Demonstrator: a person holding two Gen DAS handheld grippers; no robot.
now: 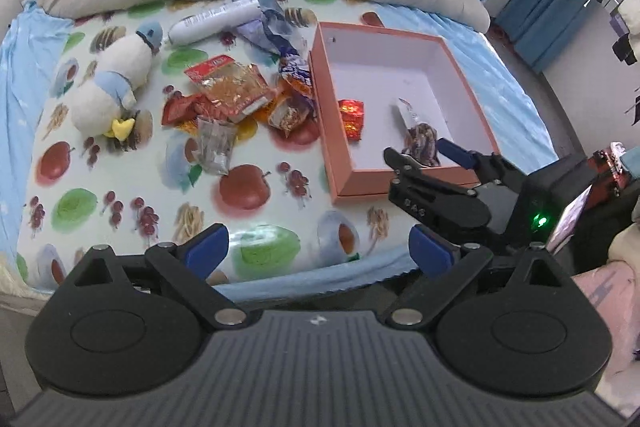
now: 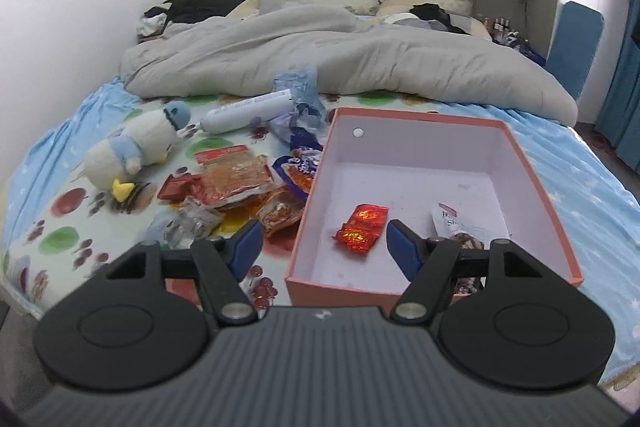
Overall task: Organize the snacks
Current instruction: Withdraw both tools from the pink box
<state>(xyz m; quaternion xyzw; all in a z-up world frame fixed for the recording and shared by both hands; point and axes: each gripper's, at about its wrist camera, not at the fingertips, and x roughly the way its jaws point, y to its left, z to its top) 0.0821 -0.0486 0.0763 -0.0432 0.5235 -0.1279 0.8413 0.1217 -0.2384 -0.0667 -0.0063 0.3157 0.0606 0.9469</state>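
A: Snack pile (image 1: 236, 99) lies left on the sheet, touching the pink box (image 1: 400, 183). Left gripper (image 1: 320, 247) gaping, empty.

B: Right gripper (image 2: 322, 243) parted too, empty, at the box's near wall. Could nudge it, spilling the red packet (image 2: 362, 227).

Left gripper (image 1: 318, 251): black plastic linkage arms, blue finger pads (image 1: 208, 247), silver pivot screws, ribbed grey body with a small white mark.
Right gripper (image 2: 322, 245): same black arms, blue pads (image 2: 402, 247), round black side discs; a green light glows on its housing.
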